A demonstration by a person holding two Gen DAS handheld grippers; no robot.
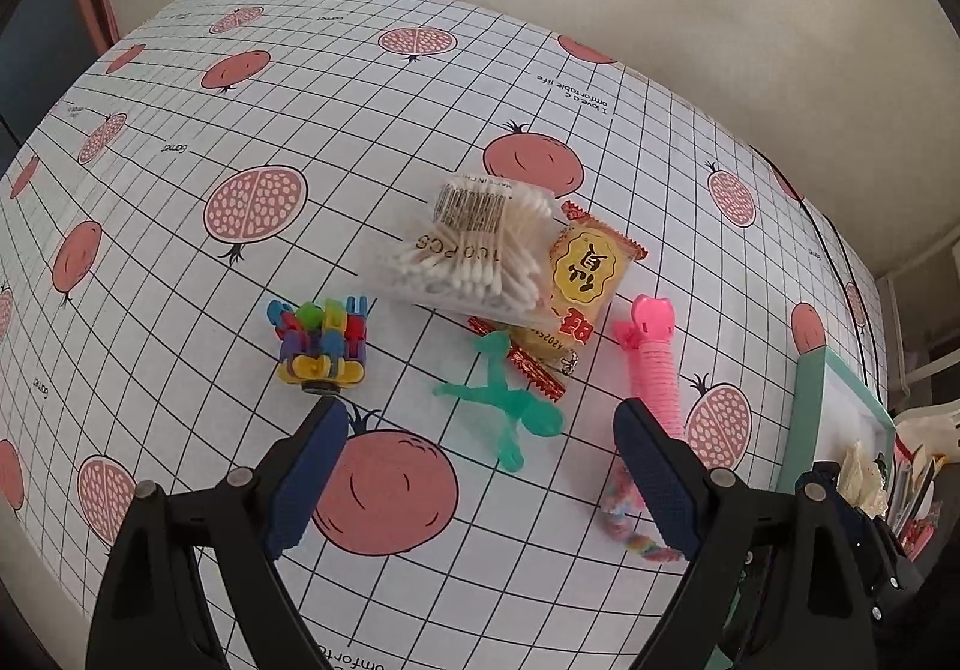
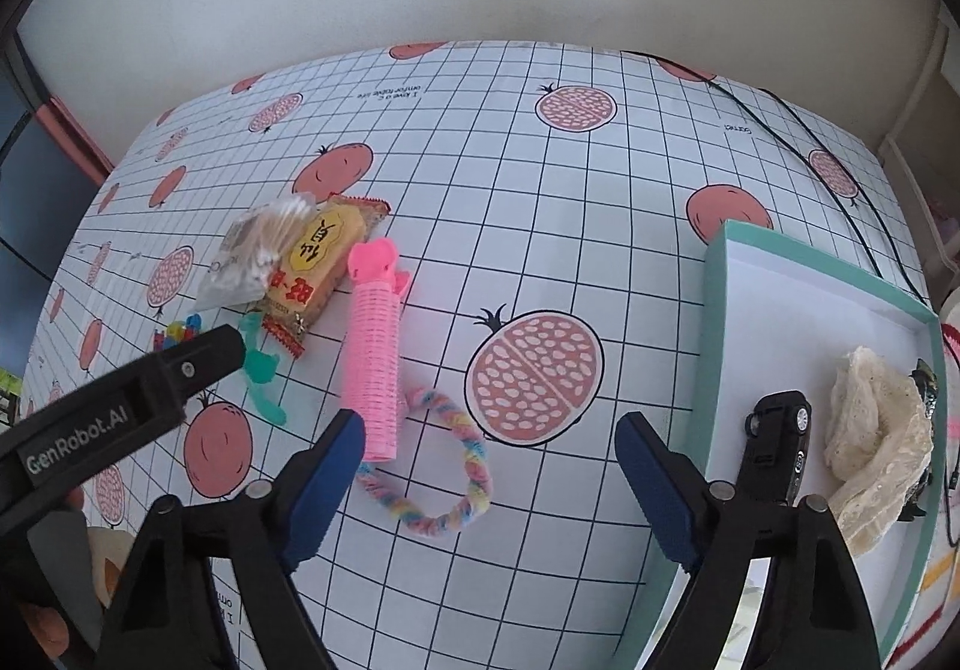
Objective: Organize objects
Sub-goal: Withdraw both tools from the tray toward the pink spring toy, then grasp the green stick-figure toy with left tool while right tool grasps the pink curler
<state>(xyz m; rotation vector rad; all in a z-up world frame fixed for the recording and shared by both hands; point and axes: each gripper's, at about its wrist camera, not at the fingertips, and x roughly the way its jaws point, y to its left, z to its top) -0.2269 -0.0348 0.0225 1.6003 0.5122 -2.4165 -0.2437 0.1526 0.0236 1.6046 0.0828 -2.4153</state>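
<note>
Both tools hang over the table (image 2: pixel 600 202), jaws apart and empty. The left tool (image 1: pixel 480 460) frames a green figure (image 1: pixel 510 406). The right tool (image 2: pixel 489 481) hovers above a pastel loop (image 2: pixel 444 490).

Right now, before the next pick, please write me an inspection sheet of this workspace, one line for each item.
Surface: table under a grid cloth printed with pomegranates.
Job's things: cotton swab bag lying partly on a yellow snack packet; block toy; green figure; pink hair roller; pastel twisted ring.
Box: teal box to the right holds a black toy car and a cream lace cloth.
Clutter: small items beyond the box, too blurred to name.
Grippers: left gripper and right gripper both open, holding nothing.
Cables: black cable across the far right corner.
Surroundings: plain pale wall behind.
</note>
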